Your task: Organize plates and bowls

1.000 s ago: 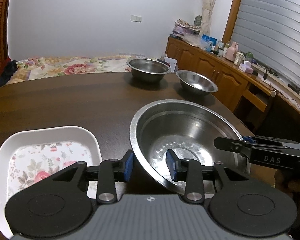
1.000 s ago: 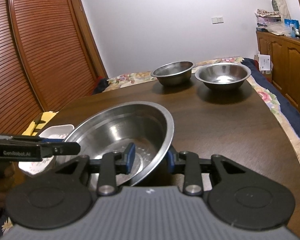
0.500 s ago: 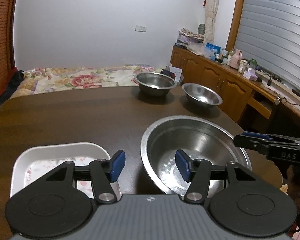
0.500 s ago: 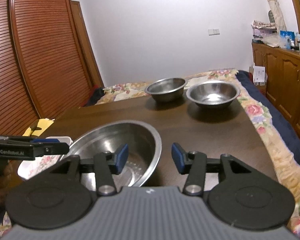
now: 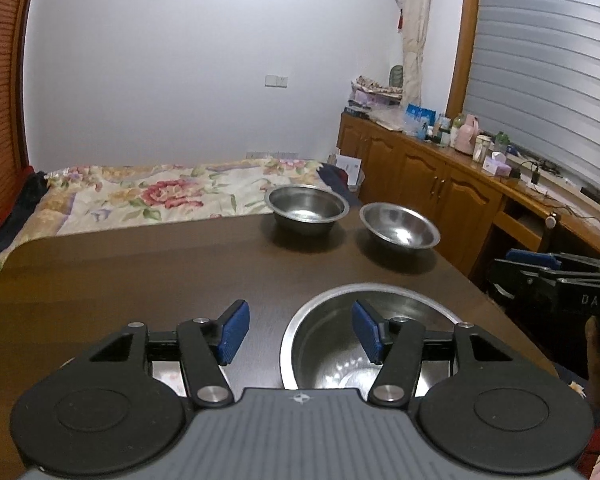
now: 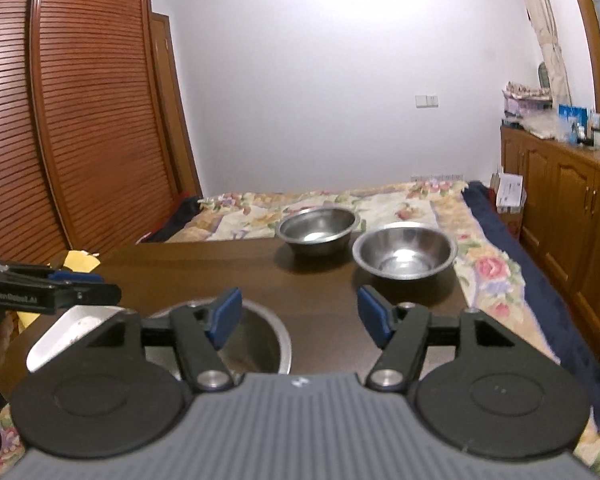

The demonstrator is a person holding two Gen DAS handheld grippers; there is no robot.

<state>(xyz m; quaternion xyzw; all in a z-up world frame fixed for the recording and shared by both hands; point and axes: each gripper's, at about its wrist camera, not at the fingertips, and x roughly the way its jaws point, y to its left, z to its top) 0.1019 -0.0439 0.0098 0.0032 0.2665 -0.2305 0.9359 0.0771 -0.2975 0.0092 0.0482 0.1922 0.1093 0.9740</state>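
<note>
On the left side of the bench, the white dish sits by the near edge; only a sliver of it shows under the left tool in the left wrist view, where a second ago its flowered face filled that corner. The left tool has let go: its blue pads, which a second ago pinched the near rim of the big steel bowl, now stand wide apart and empty, lifted above and behind the bowl. The big bowl now rests flat on the bench at the near edge, just right of the white dish, no longer tilted up between two grips.

The right tool has done the same. Its pads are spread wide with nothing between them, and it has drawn back and up, so the big bowl lies low under its left finger.

Further right and at the far edge, the deeper steel bowl and the shallower steel bowl stand just beside each other, unmoved.

This reads as a finished placement: the big bowl is set down and both tools are free. Nesting the two far bowls into it looks the likely next step.
</note>
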